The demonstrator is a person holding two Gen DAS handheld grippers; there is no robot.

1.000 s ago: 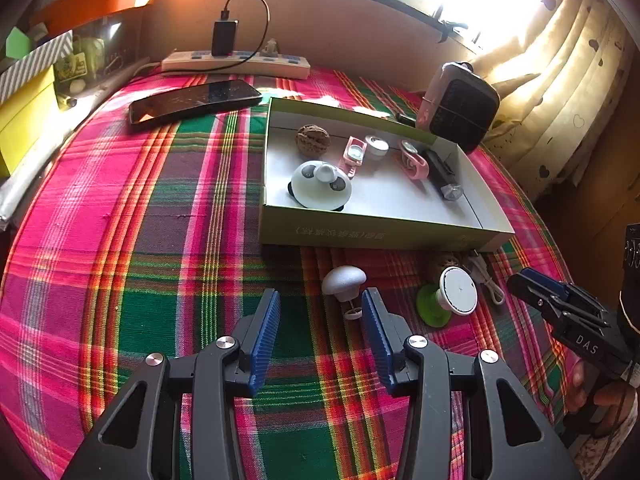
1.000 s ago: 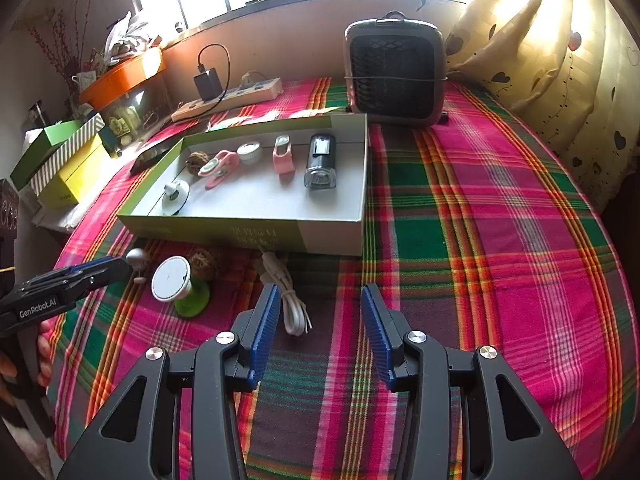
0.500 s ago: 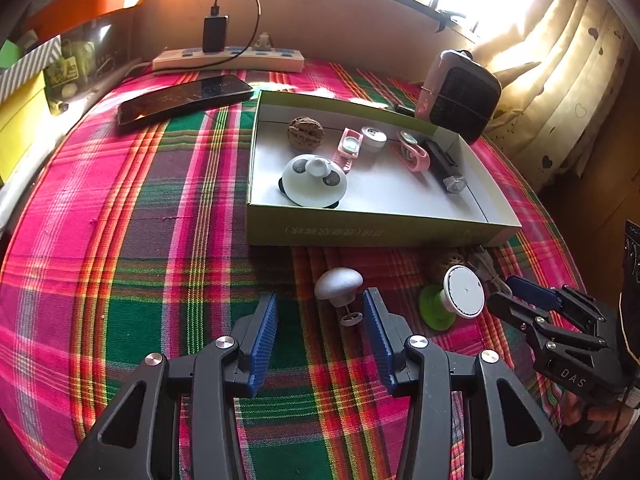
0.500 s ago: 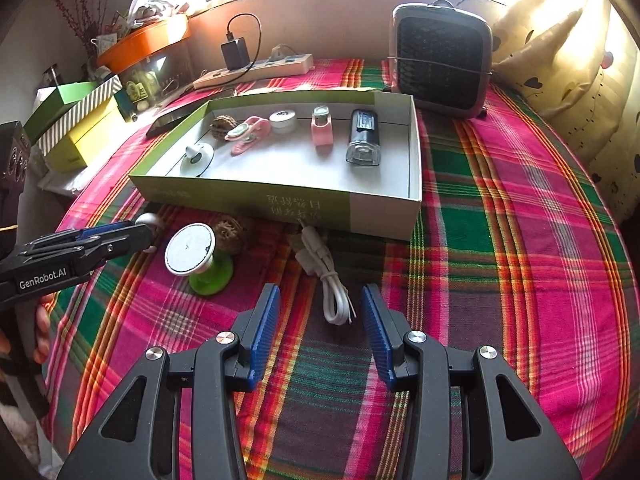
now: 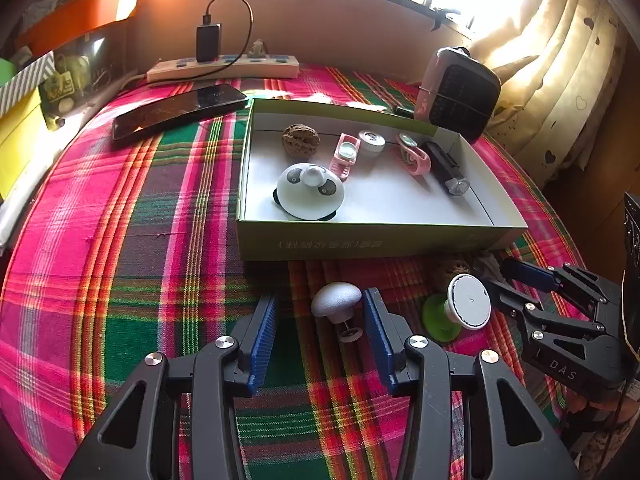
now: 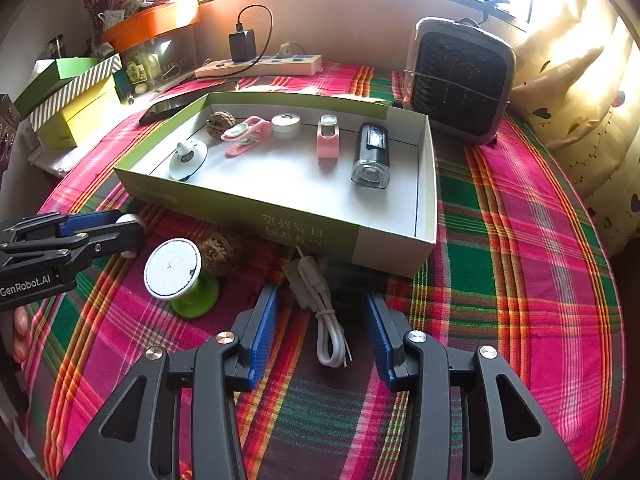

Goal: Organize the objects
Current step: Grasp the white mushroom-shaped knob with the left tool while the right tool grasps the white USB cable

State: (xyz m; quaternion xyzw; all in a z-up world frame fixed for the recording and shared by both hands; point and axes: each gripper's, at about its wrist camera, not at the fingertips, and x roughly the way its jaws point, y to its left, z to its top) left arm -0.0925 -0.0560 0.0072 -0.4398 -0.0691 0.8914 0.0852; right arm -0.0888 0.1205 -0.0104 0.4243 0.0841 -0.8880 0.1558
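Plaid cloth (image 5: pixel 120 240) covered the whole table, and on it sat the shallow green-sided box (image 5: pixel 360 242) with a row of small things inside: a walnut (image 5: pixel 301 141), a panda-faced disc (image 5: pixel 310 190), a pink clip (image 5: pixel 346 155), a small round tin (image 5: pixel 371 142), a second pink clip (image 5: pixel 414 156) and a dark bike light (image 6: pixel 371 155).

Left gripper (image 5: pixel 318 324) was down low in front of the box, jaws apart, with the white mushroom-shaped knob (image 5: pixel 336 304) lying on the cloth between them. The knob lay close to the right-hand pad, and neither pad visibly pressed on it.

Over on the other side, the right gripper (image 6: pixel 318 324) also stood released, straddling the coiled white cable (image 6: pixel 320 312); clear gaps showed on both sides of the cable, which rested on the cloth just before the box's near wall.

Between the two tools stood a green-based stand with a white round top (image 6: pixel 173 267), tilted, and a second walnut (image 6: pixel 220 250) just behind it, near the box. A phone (image 5: pixel 180 110), a power strip (image 5: pixel 224 70) and a small heater (image 6: pixel 460 80) sat further back.
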